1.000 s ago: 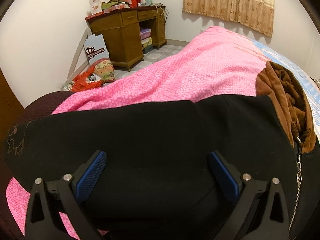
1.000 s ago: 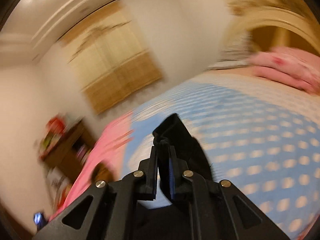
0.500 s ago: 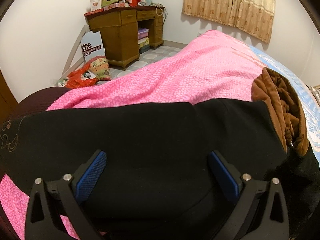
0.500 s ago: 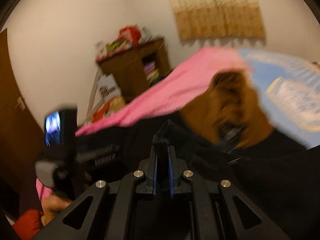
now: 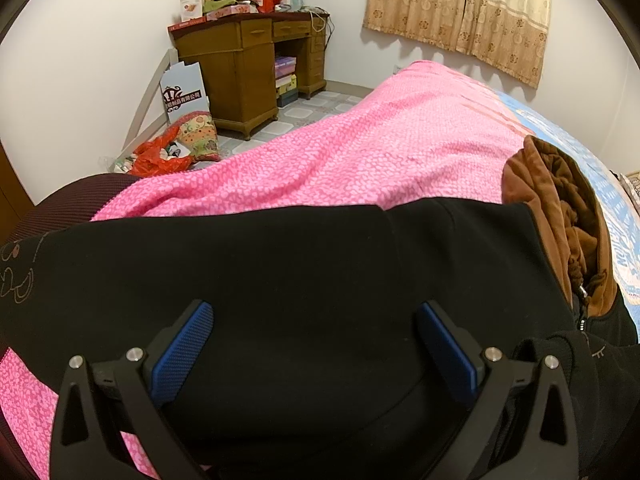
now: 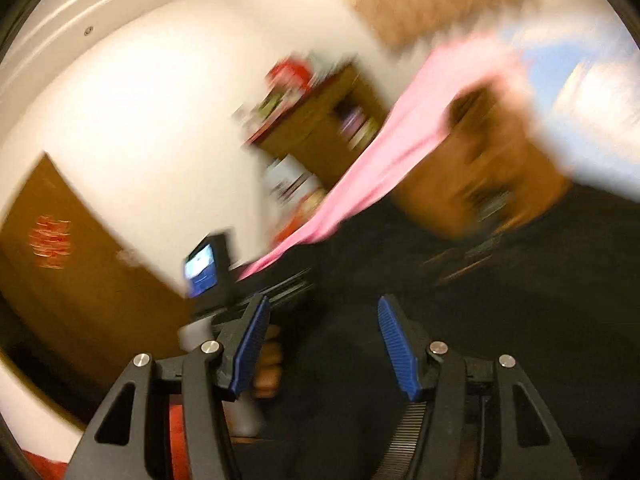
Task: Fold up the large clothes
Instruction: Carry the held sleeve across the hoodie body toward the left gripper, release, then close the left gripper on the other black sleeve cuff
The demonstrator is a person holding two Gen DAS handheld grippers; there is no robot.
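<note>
**Letting go of a folded-over edge of the jacket**

My left gripper [image 5: 316,344] stands over the large black zip-up jacket with a brown fleece-lined hood [image 5: 304,280]. Its blue-padded fingers [image 5: 182,348] are spread wide on either side of a broad span of black cloth and pinch nothing. I judge it is parked there so the body of the garment does not slide while my other hand works.

The jacket lies flat across the near end of the bed, on the pink textured blanket [image 5: 360,160]. Its hood [image 5: 560,216] is bunched at the right, toward the blue patterned sheet [image 5: 576,140]. A fold of black cloth [image 5: 568,344] with its zip lies doubled over the near right part of the garment. From how it lies, one side appears already folded in.

My right gripper [image 6: 320,340] points across the same black cloth [image 6: 500,300]. Its jaws are opening, and no cloth sits between the blue pads [image 6: 394,344], though the picture is smeared. I judge this as a release: the cloth is placed, so the grip is no longer needed.

Beyond that gripper, at the left, a person's hand [image 6: 266,364] holds the grey handle of the other tool.

The brown wooden desk [image 5: 248,68] and beige curtain [image 5: 460,8] stand far off, clear of the work.
</note>
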